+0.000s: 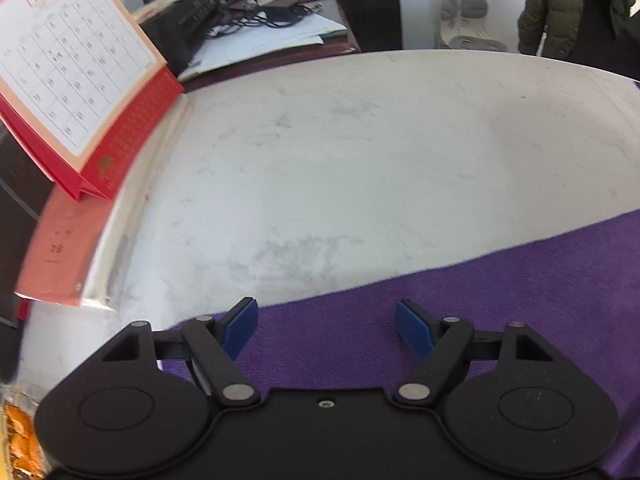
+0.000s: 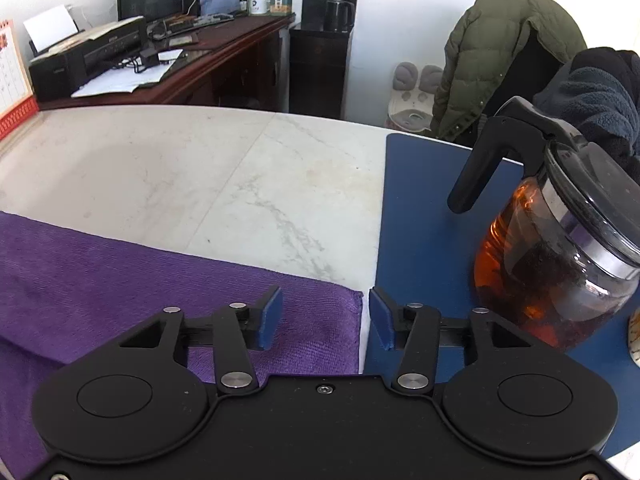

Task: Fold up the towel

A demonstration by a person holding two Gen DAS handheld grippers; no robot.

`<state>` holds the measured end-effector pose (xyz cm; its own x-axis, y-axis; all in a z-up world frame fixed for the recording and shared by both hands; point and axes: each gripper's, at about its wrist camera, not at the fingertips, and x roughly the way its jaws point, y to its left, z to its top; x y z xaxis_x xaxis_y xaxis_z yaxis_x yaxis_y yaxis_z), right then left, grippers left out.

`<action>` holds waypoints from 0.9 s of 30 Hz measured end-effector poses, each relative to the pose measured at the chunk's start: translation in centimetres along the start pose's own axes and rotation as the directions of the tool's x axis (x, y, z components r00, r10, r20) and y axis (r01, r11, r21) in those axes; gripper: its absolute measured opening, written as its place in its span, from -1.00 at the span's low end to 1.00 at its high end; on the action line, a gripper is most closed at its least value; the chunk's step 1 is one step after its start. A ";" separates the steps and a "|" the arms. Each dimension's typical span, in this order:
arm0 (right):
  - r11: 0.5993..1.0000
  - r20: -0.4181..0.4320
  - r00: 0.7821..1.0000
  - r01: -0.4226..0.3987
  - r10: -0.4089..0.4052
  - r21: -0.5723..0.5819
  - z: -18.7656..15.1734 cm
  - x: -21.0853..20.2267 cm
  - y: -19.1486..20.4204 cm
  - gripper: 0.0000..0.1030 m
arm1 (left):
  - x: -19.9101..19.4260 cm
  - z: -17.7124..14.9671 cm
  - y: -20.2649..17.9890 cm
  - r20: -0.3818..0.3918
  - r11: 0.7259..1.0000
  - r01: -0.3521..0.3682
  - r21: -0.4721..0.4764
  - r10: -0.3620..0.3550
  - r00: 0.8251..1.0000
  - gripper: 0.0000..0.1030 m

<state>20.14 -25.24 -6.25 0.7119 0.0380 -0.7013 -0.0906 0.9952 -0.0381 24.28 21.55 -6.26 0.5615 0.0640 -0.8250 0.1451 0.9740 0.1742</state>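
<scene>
A purple towel (image 1: 460, 312) lies flat on the white marble table (image 1: 340, 160). My left gripper (image 1: 326, 330) is open and hovers over the towel's far left corner area, nothing between its blue pads. In the right wrist view the towel (image 2: 120, 280) spreads to the left, with its far right corner near the fingers. My right gripper (image 2: 325, 318) is open over that corner, its left pad above the towel and its right pad above a blue mat (image 2: 420, 220).
A red desk calendar (image 1: 76, 80) stands at the table's left edge. A glass teapot (image 2: 560, 248) with dark tea sits on the blue mat close to my right gripper. A desk with a printer (image 2: 88, 56) and a jacket-draped chair (image 2: 500, 60) lie beyond the table.
</scene>
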 end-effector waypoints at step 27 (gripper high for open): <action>0.976 -0.077 0.973 -0.217 0.216 -0.012 -8.0 -8.2 7.0 0.01 | -13.2 -12.6 -0.5 -0.057 0.991 0.130 -0.040 -0.132 0.990 0.37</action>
<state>8.11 -19.30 -6.42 0.6195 0.2444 -0.7459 -0.2515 0.9620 0.1064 6.54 23.01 -2.25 0.4899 -0.0526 -0.8702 0.1838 0.9820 0.0441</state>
